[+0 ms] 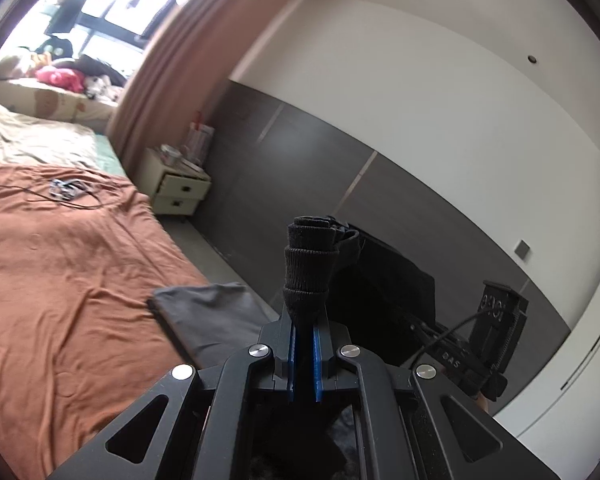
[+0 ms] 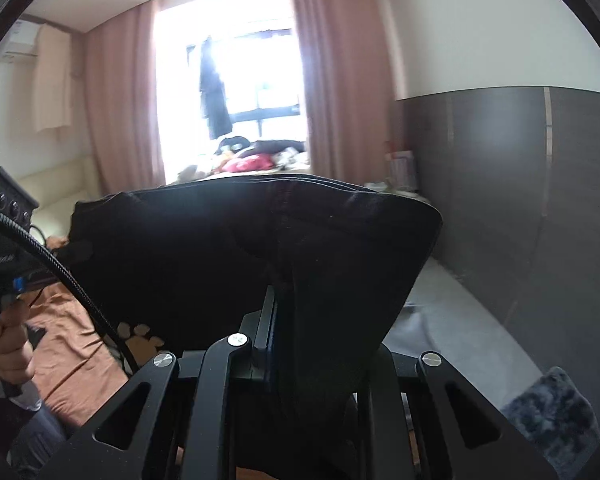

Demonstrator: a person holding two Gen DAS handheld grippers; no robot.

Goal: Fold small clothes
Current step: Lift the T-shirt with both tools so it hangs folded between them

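From the left wrist, the left tool (image 1: 304,320) is clamped on a bunched edge of the black knitted garment (image 1: 396,280), held in the air; a folded grey cloth (image 1: 216,320) already lies at nine o'clock on the rust-orange bed cover (image 1: 68,264). From the right wrist, the right tool (image 2: 300,320) pinches the same garment, which hangs spread at twelve o'clock, apparently not yet folded.

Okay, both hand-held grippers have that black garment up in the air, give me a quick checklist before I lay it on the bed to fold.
1. Left hand-held gripper clamped on black garment: ok.
2. Right hand-held gripper clamped on its bunched corner: ok.
3. Garment stretched flat between them: ok, top edge taut.
4. Garment clear of the orange bedspread: ok.
5. Landing spot free: not ok, grey folded cloth lies at the bed edge, cables farther back.
6. Lower hem untwisted: cannot tell.
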